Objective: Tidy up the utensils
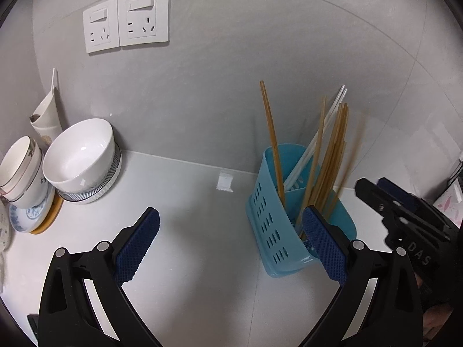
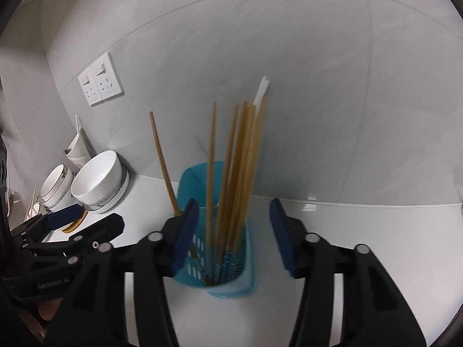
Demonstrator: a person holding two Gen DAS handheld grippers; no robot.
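A blue perforated utensil holder stands on the white counter near the wall, holding several wooden chopsticks and white ones. It also shows in the right wrist view with the chopsticks upright. My left gripper is open and empty; its right finger is in front of the holder. My right gripper is open and empty, above the holder's front, with the chopsticks between its fingers. The right gripper shows at the right of the left wrist view.
A white bowl on a striped plate, stacked cups and a white spoon rest stand at the left against the wall. Two wall sockets are above. A pink-patterned box is at the far right.
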